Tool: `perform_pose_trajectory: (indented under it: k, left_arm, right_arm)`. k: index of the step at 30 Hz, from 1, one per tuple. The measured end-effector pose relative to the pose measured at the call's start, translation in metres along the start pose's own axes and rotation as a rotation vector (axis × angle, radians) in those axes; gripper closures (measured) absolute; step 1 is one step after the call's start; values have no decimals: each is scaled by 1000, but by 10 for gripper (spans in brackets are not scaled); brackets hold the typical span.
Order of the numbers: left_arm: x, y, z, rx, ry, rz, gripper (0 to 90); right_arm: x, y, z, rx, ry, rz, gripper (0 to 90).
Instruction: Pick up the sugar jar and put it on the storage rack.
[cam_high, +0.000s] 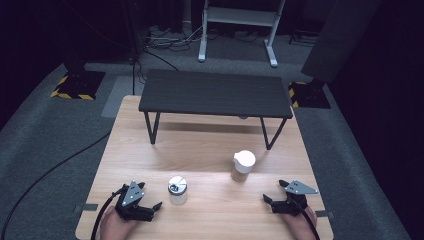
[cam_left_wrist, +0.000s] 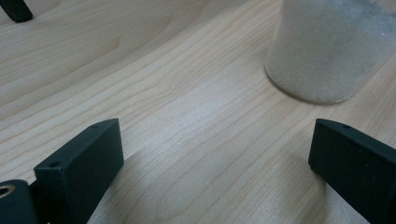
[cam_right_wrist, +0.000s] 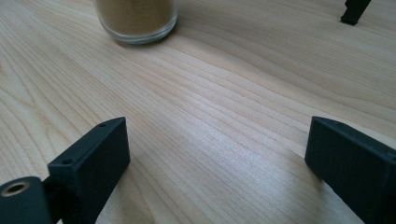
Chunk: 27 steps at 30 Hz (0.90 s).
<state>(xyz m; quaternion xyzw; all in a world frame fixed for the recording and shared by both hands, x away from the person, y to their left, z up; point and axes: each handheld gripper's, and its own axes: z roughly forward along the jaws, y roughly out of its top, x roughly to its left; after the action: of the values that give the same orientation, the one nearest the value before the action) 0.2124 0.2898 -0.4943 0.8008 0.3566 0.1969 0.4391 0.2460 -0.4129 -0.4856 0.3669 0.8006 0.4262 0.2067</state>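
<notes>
A glass jar with a silver lid (cam_high: 177, 190) stands on the wooden table (cam_high: 210, 145) near its front; in the left gripper view the jar (cam_left_wrist: 327, 51) holds white grains. My left gripper (cam_high: 150, 195) rests open just left of it, with nothing between the jaws (cam_left_wrist: 217, 135). A second jar with a white lid (cam_high: 243, 165) stands further right and back; its brown contents (cam_right_wrist: 135, 16) show in the right gripper view. My right gripper (cam_high: 274, 191) sits open at the front right, a short way in front of that jar and apart from it, jaws empty (cam_right_wrist: 217, 135).
A low black bench (cam_high: 215, 93) on thin legs stands across the back of the table, with open room beneath it. One of its feet (cam_right_wrist: 355, 9) appears far off in the right gripper view, another (cam_left_wrist: 16, 9) in the left one. Cables lie on the grey floor (cam_high: 45, 140).
</notes>
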Motion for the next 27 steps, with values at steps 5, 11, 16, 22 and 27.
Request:
perform_pose_trajectory:
  k: [5,11,16,22,27]
  left_arm:
    - [0,0,0,0,0,0,32]
    - [0,0,0,-1,4,-3,32]
    - [0,0,0,0,5,-3,32]
    - [-2,10,-4,48,45,-25,32]
    - [-1,11,-9,35,19,-6,21]
  right_arm:
    - [0,0,0,0,0,0,65]
    - [0,0,0,0,0,0,64]
    - [0,0,0,0,0,0,65]
    - [0,0,0,0,0,0,65]
    - [0,0,0,0,0,0,64]
